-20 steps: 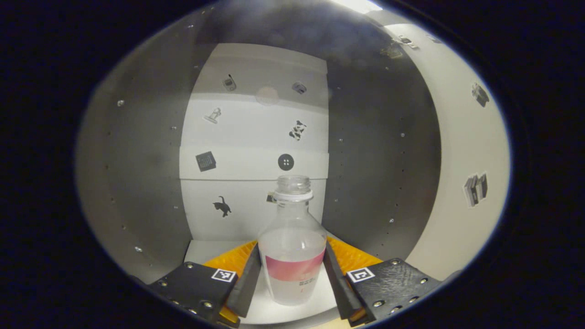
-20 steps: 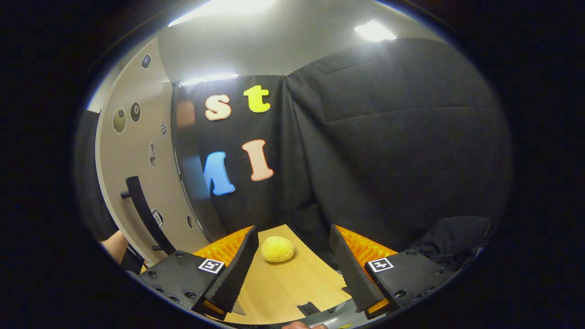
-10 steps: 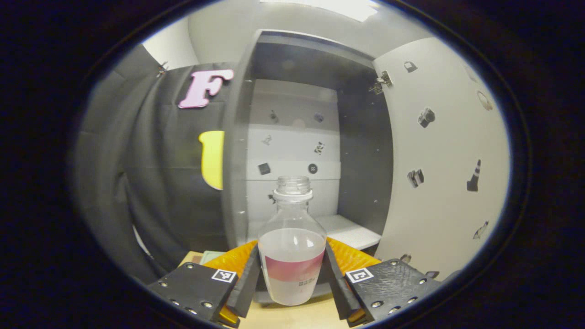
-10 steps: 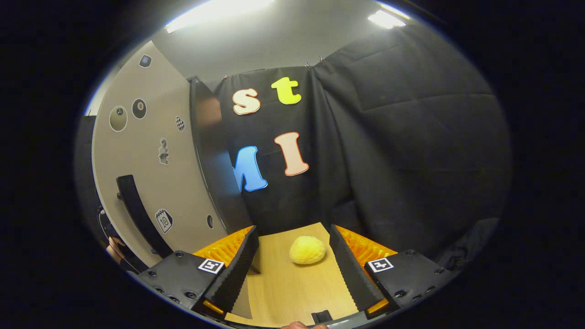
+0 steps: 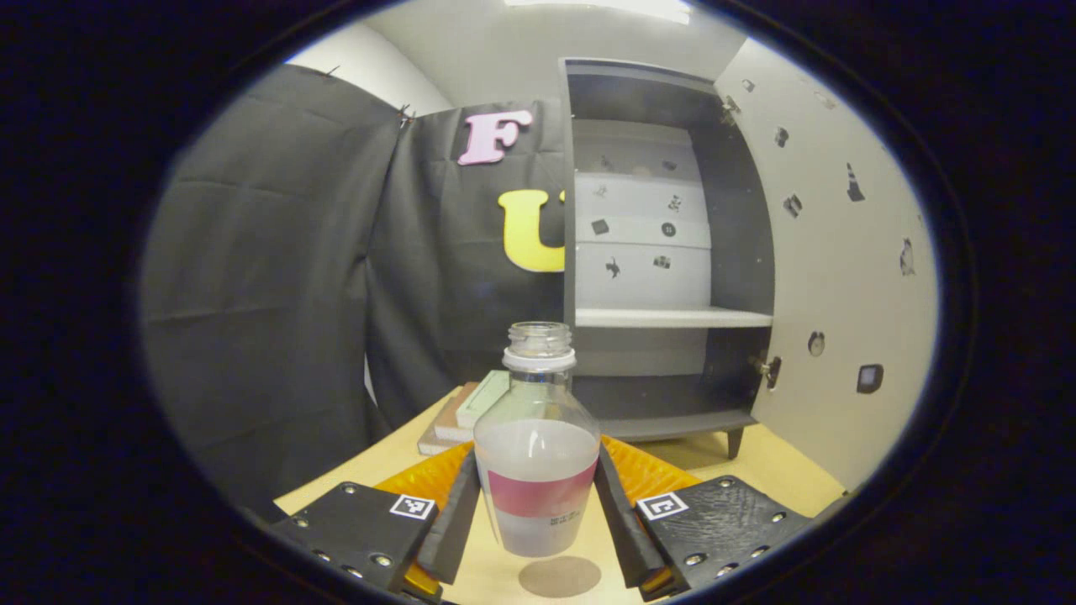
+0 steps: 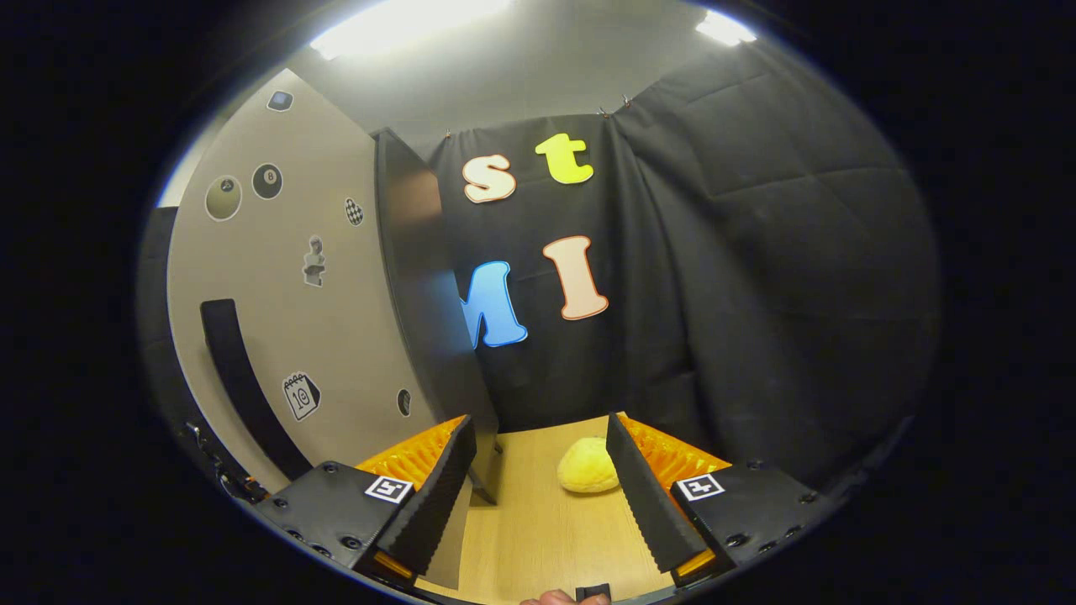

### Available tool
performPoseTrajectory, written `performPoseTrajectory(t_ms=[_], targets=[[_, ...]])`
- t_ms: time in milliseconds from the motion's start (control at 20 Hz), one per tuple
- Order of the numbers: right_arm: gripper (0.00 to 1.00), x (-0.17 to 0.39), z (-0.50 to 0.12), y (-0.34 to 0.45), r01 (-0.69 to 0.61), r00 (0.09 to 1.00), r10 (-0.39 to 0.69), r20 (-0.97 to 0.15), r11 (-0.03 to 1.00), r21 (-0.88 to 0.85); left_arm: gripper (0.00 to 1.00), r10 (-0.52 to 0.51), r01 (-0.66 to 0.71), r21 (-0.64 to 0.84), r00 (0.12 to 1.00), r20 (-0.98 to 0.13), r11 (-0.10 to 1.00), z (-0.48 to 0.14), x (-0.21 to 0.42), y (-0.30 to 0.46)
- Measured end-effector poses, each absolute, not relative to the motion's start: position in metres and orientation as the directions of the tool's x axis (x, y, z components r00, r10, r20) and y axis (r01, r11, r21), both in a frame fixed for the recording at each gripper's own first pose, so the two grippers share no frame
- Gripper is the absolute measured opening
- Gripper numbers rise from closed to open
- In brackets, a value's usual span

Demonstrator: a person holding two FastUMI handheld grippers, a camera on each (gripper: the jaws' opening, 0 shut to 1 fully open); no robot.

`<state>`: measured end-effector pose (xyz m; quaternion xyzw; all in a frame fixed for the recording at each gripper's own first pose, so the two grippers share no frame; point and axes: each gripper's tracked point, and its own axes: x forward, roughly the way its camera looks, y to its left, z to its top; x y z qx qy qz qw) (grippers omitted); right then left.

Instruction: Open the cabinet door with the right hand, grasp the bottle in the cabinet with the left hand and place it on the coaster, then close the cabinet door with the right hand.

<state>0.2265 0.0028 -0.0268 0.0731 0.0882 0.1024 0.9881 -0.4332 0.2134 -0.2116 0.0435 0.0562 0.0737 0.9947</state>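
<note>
My left gripper (image 5: 538, 512) is shut on a clear capless bottle (image 5: 536, 449) with a pink label band, held upright above the wooden table. A round brown coaster (image 5: 559, 576) lies on the table just below the bottle. Behind it stands the grey cabinet (image 5: 664, 252), its white door (image 5: 841, 277) swung wide open to the right. In the right gripper view my right gripper (image 6: 538, 496) is open with nothing between its fingers, beside the outer face of the cabinet door (image 6: 286, 277), whose black bar handle (image 6: 239, 378) is on the left.
A stack of flat books (image 5: 462, 412) lies on the table left of the cabinet. A yellow spongy lump (image 6: 588, 465) rests on the table ahead of the right gripper. Black cloth walls close off the booth.
The left gripper has drawn back out of the cabinet with the bottle, and the coaster has come into view under it. The right gripper view has shifted left relative to the door and the yellow lump.
</note>
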Motion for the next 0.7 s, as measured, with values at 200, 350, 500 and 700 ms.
performPoseTrajectory(t_ms=[200, 350, 500, 700], targets=[[0.98, 0.224, -0.037, 0.000, -0.175, 0.969, 0.190, -0.158, 0.979, 0.102, 0.72, 0.179, -0.170, 0.090, 0.978, -0.109, 0.981, -0.274, -0.430, 0.213], [0.98, 0.217, -0.047, -0.003, -0.167, 0.968, 0.177, -0.180, 0.984, 0.068, 0.72, 0.182, -0.176, 0.061, 0.977, -0.113, 0.983, -0.307, -0.427, 0.212], [0.98, 0.211, -0.055, -0.009, -0.143, 0.967, 0.156, -0.202, 0.987, 0.076, 0.71, 0.185, -0.179, 0.056, 0.976, -0.119, 0.982, -0.330, -0.432, 0.212], [0.98, 0.204, -0.071, -0.012, -0.123, 0.962, 0.136, -0.237, 0.990, 0.068, 0.71, 0.160, -0.151, 0.070, 0.978, -0.136, 0.986, -0.351, -0.441, 0.207]])
